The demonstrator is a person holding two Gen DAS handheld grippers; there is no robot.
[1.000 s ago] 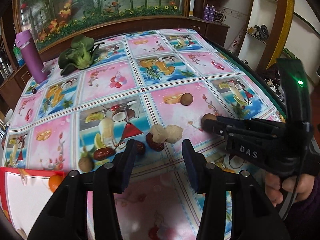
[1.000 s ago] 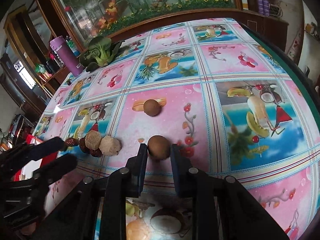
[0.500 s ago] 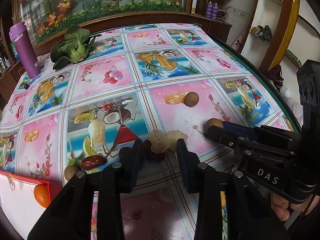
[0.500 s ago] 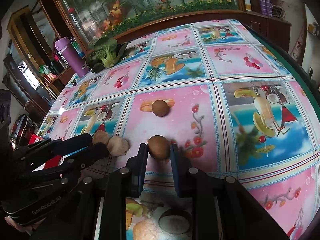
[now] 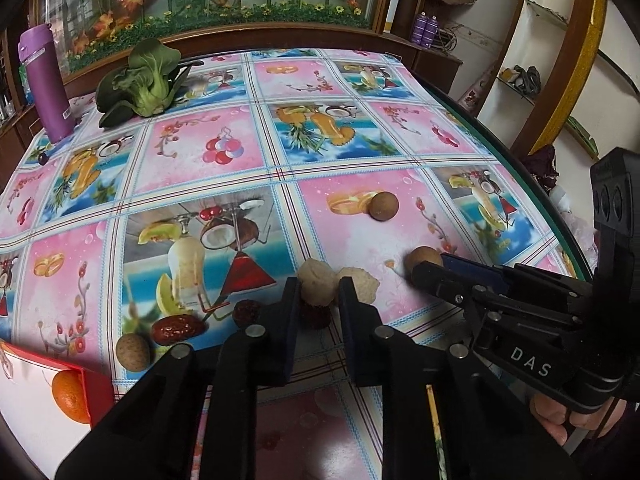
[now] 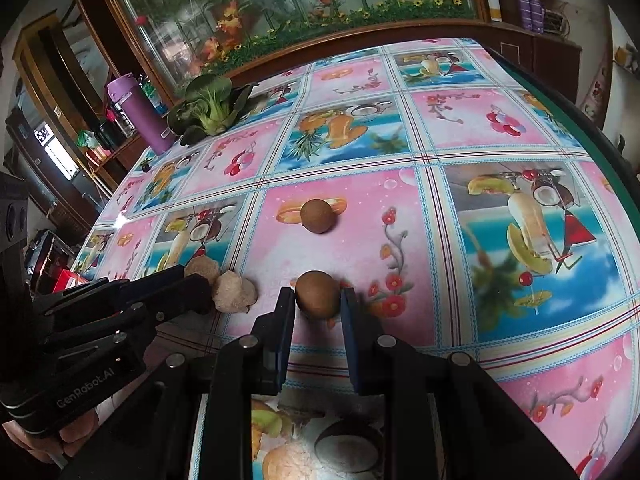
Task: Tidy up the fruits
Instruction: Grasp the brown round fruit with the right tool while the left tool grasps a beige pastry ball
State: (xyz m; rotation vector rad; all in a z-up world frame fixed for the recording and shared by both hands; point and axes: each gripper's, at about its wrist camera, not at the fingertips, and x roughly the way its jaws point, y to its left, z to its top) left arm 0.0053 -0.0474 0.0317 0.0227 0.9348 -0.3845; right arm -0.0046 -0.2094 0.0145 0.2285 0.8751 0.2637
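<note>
Low in the frame, our left gripper (image 5: 318, 294) has its fingers narrowly apart around a pale rough fruit (image 5: 317, 286), contact unclear. Our right gripper (image 6: 318, 300), at bottom centre, closes its pads against a brown round fruit (image 6: 317, 294) on the tablecloth (image 6: 460, 128). Both grippers reach forward, low over the table. A second brown fruit (image 6: 318, 216) lies farther up, well apart.
</note>
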